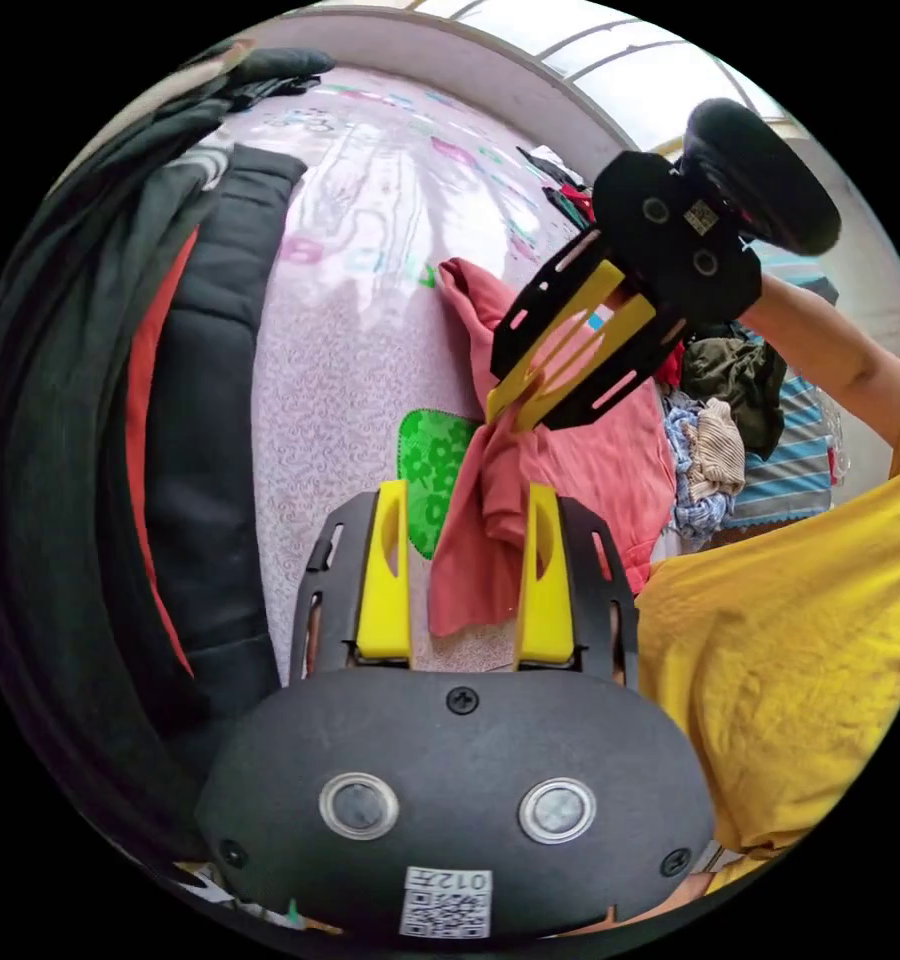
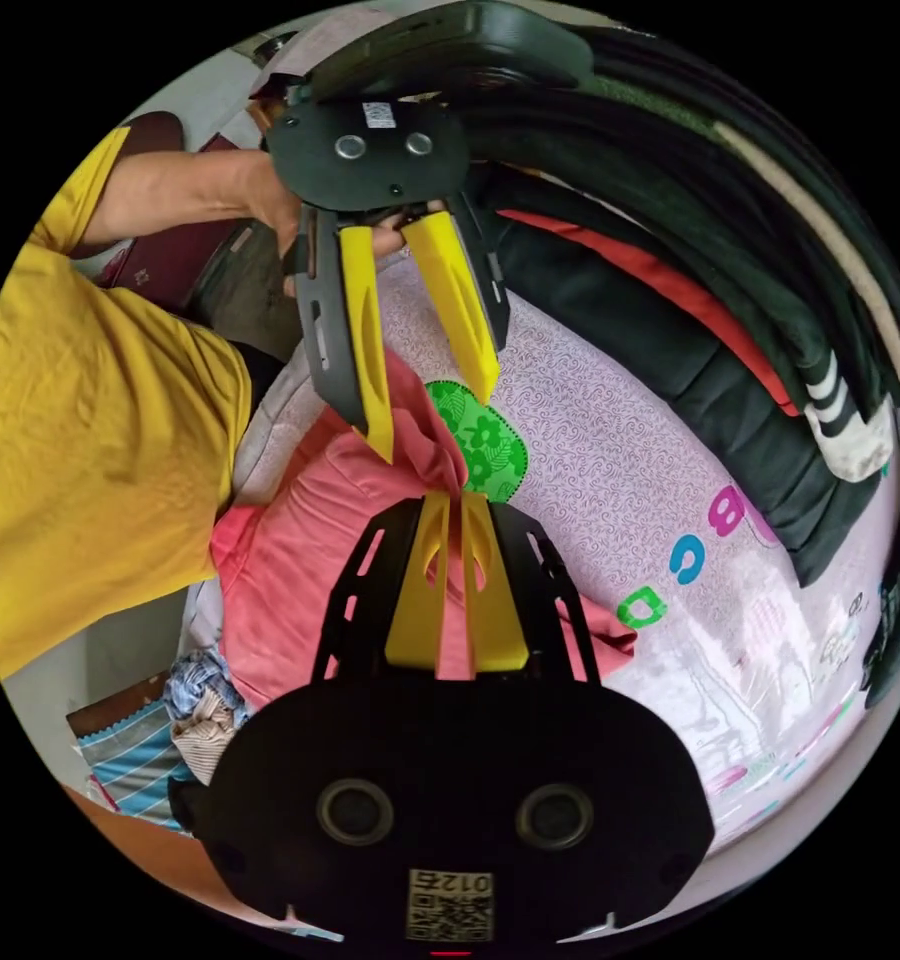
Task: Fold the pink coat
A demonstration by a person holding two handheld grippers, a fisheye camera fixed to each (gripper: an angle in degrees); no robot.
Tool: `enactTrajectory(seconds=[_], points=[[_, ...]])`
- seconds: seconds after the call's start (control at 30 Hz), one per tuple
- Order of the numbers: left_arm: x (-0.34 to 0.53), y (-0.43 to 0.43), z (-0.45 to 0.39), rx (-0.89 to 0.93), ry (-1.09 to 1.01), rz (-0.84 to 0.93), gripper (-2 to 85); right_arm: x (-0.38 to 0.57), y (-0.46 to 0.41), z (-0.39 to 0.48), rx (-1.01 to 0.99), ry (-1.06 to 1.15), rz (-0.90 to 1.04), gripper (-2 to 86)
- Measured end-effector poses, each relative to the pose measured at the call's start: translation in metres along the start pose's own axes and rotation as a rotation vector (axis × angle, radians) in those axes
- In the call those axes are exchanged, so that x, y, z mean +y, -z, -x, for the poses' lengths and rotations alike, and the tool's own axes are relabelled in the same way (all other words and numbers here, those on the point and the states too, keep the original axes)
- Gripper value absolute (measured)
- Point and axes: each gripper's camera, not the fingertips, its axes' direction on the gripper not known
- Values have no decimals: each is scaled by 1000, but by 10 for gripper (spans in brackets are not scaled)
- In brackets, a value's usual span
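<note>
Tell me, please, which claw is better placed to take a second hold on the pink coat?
The left claw, probably. Its jaws stand open around a hanging fold of the pink coat, so it need only close. The right claw is already shut on the coat.

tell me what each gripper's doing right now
left gripper: open, jaws either side of the hanging pink coat, not pinching it
right gripper: shut on the coat, holding a bunched fold

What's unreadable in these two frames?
- Pink coat, left gripper view: its full shape is unclear; the right hand-held gripper covers the pinched fold.
- Pink coat, right gripper view: that gripper's black body hides its near part.
- Clothes pile: too jumbled to tell items apart.
</note>
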Motion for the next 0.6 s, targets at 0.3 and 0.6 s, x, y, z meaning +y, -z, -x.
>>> enactTrajectory(seconds=[0.3,0.6], points=[[-69,-14,-43,23,-227,200,39,19,51,52,52,-71,-69,19],[-84,19,-35,289,-57,97,14,176,117,94,-12,-1145,-517,15]])
